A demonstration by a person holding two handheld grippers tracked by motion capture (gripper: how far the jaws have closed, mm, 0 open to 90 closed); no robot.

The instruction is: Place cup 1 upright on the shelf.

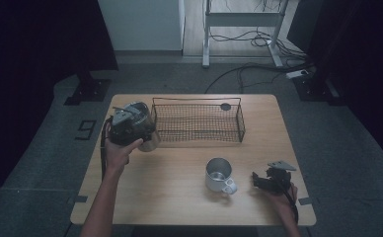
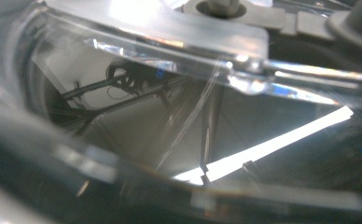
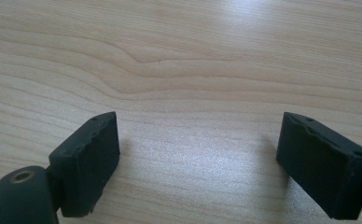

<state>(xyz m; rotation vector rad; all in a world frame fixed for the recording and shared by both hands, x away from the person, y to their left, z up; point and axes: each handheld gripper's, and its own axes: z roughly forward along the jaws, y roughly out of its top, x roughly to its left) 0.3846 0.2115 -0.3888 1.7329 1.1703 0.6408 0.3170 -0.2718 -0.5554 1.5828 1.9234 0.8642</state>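
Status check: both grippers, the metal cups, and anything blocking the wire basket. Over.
Left gripper shut on metal cup, held at the wire basket's left end. Right gripper open, nothing between jaws, over table. Second cup upright mid-table. Nothing blocking the basket.

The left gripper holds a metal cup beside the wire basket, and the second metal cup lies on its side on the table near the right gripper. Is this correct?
Not quite. The second metal cup stands upright on the table, mouth up, as the high view shows. The rest holds: the left gripper holds a metal cup beside the wire basket, and the right gripper is near.
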